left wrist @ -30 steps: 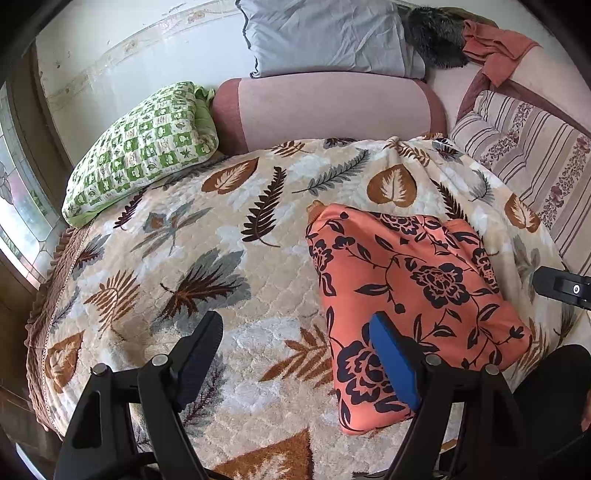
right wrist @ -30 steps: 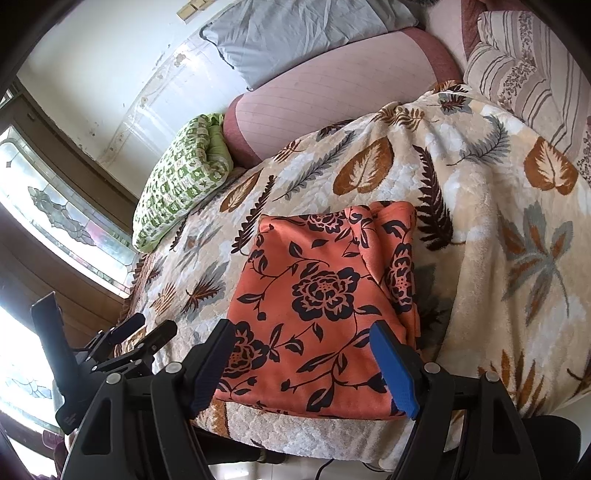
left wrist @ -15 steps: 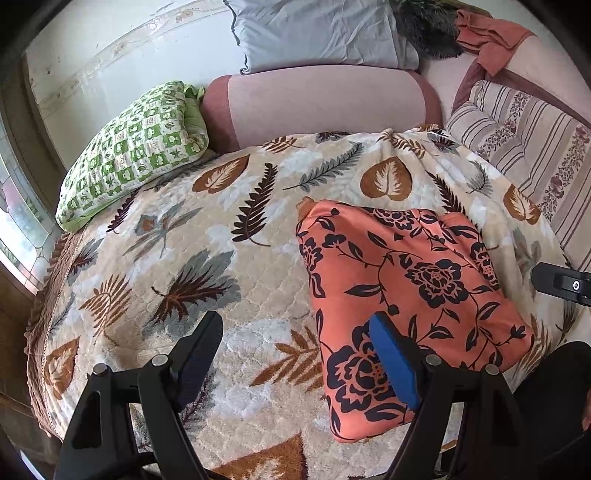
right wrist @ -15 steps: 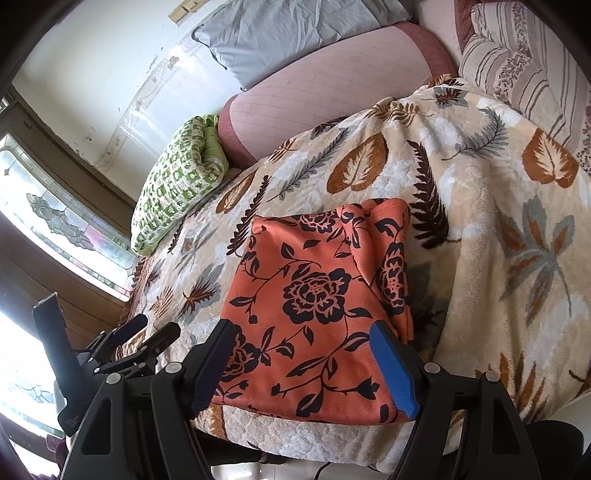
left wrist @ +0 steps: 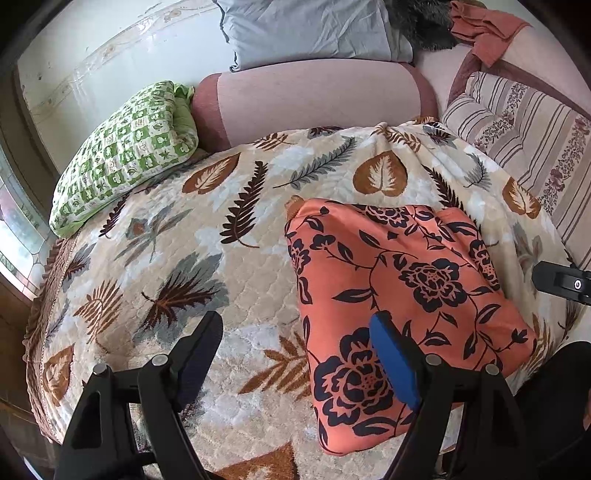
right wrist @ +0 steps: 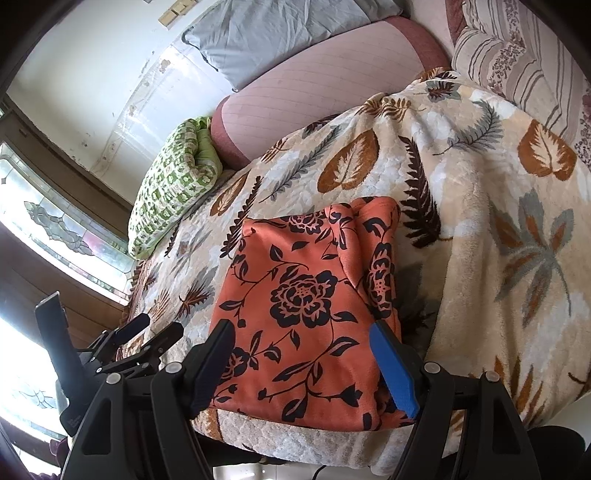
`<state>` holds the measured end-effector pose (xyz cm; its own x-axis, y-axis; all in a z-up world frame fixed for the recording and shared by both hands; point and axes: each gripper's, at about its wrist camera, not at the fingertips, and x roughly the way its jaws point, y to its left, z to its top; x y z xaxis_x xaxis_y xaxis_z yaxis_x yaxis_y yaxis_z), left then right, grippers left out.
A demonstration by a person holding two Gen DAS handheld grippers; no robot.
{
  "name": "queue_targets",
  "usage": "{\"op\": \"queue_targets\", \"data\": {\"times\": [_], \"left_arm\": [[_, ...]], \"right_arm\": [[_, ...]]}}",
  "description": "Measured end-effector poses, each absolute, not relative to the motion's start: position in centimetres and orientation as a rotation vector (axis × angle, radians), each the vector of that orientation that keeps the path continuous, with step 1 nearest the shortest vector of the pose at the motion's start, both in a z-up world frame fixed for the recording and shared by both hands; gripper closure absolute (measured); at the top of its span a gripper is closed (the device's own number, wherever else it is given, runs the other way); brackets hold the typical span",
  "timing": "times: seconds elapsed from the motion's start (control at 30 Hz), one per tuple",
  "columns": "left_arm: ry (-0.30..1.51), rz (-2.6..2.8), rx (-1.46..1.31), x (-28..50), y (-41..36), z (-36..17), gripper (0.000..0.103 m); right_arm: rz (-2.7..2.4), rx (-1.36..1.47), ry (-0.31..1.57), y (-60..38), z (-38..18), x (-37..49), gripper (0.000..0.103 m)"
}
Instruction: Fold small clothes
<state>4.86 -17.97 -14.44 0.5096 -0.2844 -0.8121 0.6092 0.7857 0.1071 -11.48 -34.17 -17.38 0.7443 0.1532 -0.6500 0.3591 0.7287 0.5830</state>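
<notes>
An orange cloth with black flowers (left wrist: 402, 291) lies folded into a rough rectangle on the leaf-patterned blanket (left wrist: 177, 258), near the bed's front edge. My left gripper (left wrist: 295, 325) hovers over the cloth's near left edge, open, with nothing between its fingers. In the right wrist view the same orange cloth (right wrist: 306, 310) fills the middle. My right gripper (right wrist: 303, 332) hangs above its near end, open and empty. The left gripper (right wrist: 147, 332) shows at the lower left of that view. A tip of the right gripper's body pokes in at the right edge of the left wrist view.
A green checked pillow (left wrist: 122, 158) lies at the back left. A pink bolster (left wrist: 314, 99) and grey pillow (left wrist: 310, 29) sit behind, a striped cushion (left wrist: 524, 125) at the right. A window (right wrist: 55, 229) lies beyond the bed's left side.
The left gripper has drifted slightly, so the orange cloth sits a little further left in its view. Both grippers stay open; the cloth has not moved.
</notes>
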Motion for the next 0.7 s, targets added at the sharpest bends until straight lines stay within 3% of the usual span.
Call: {"op": "queue_targets", "data": {"times": [0.7], "left_arm": [[0.911,-0.564,0.411,5.3,-19.4,-15.6,0.021]], "right_arm": [[-0.101,0.806,0.768,-35.3,-18.8,-11.1,0.024]]}}
